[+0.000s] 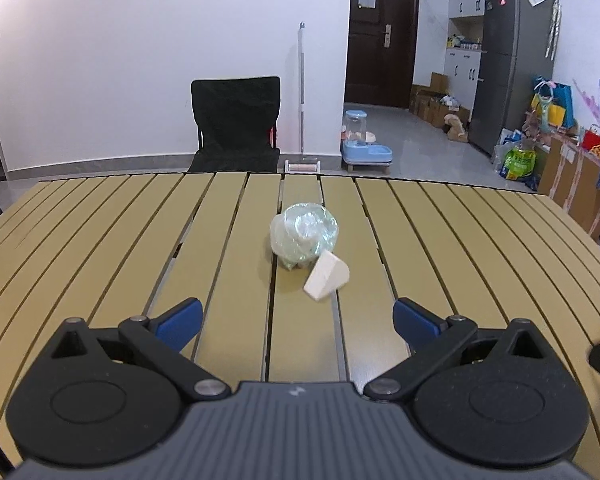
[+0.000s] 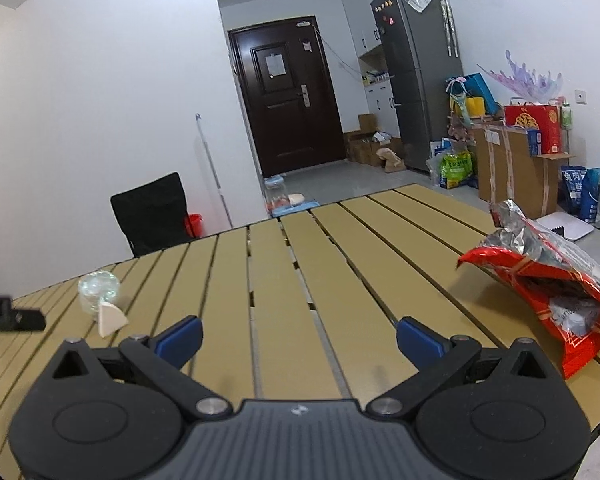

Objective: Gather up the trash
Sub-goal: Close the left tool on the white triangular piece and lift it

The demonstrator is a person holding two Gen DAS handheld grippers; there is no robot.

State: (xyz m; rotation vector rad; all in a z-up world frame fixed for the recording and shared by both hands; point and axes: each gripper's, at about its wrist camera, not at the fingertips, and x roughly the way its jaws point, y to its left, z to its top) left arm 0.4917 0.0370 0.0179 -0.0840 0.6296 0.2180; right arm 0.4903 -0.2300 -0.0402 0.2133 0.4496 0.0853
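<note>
Slatted table point(image 1: 228, 240), both grippers' fingers spread wide, empty, crumpled plastic point(image 1: 304, 236) apparently untouched.

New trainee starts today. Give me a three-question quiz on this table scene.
1. True or false: the left tongs are shut on the wedge.
2. What touches the wedge: A) plastic wad, B) red bag, C) chair?
3. Fill in: the red bag lies open on the slatted ____, ahead and to the right of the right tongs.

Key: 1 false, both tongs are open and hold nothing. 2 A. 3 table.
</note>
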